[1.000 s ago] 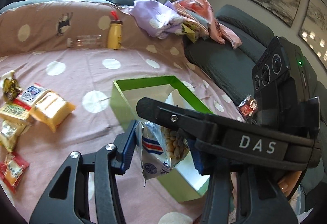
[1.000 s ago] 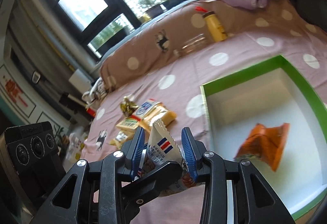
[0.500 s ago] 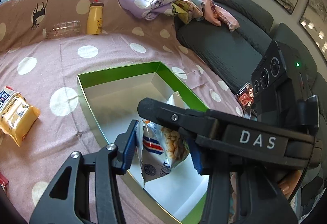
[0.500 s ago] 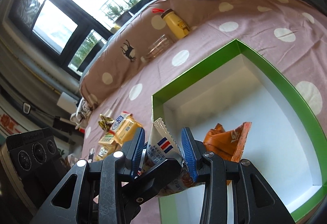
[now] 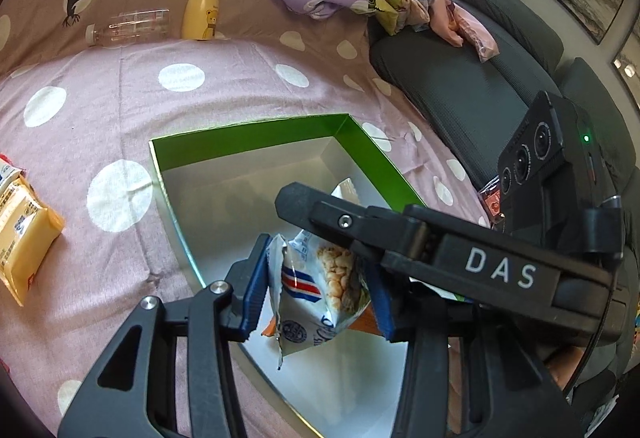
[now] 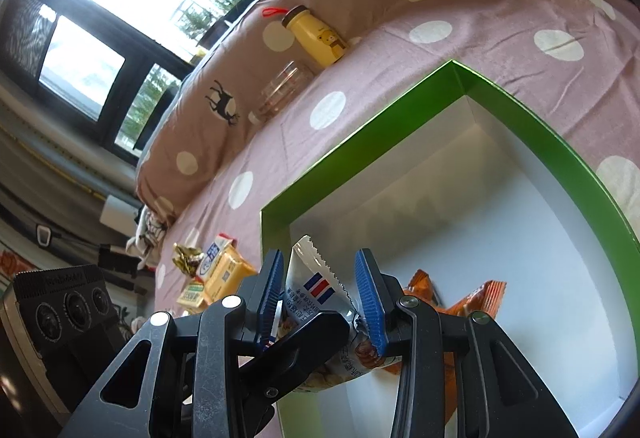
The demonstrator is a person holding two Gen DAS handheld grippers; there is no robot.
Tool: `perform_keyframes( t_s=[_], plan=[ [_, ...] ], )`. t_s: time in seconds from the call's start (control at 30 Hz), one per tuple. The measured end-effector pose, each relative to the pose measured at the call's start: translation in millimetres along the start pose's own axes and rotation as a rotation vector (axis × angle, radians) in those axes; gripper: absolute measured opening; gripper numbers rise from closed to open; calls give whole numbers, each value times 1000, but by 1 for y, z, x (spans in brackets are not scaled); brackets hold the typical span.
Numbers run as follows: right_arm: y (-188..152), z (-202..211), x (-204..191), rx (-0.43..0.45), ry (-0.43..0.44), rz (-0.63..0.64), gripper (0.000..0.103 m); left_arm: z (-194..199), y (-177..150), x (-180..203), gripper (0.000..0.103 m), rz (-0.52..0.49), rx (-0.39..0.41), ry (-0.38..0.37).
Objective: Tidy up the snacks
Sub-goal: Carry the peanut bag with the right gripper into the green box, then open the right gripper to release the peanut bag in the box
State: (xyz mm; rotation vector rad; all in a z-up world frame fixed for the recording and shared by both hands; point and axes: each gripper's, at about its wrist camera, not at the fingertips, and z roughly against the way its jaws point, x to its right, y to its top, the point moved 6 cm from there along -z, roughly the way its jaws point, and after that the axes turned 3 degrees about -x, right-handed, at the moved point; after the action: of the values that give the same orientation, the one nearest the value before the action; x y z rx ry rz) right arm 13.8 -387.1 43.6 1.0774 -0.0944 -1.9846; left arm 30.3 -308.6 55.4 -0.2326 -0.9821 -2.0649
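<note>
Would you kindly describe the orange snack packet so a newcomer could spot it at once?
Find the green-rimmed box lying open on the polka-dot bedspread. On its white floor lies the orange packet, just behind the white biscuit bag that both grippers hold. It is the only snack lying in the box.

Snack packet pinched between blue pads of left claw, above green-rimmed box.

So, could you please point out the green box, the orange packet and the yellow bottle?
green box [image 6: 532, 126]: right wrist view, far right wall.
orange packet [image 6: 478, 296]: right wrist view, crimped end.
yellow bottle [image 5: 200, 12]: left wrist view, body.
</note>
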Motion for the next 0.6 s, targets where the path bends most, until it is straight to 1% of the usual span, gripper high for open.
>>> perform_keyframes(
  t_s=[0.17, 0.43, 0.5, 0.6],
  plan=[
    [5, 5, 12, 24, -9, -39, 41, -11, 3, 7, 45, -18, -23, -10],
    [7, 1, 24, 23, -44, -86, 41, -23, 4, 3, 45, 5, -44, -7],
    [7, 1, 25, 25, -56, -89, 41, -23, 4, 2, 46, 9, -44, -3],
    [8, 4, 25, 35, -75, -88, 41, -22, 4, 2, 48, 3, -38, 21]
  ],
)
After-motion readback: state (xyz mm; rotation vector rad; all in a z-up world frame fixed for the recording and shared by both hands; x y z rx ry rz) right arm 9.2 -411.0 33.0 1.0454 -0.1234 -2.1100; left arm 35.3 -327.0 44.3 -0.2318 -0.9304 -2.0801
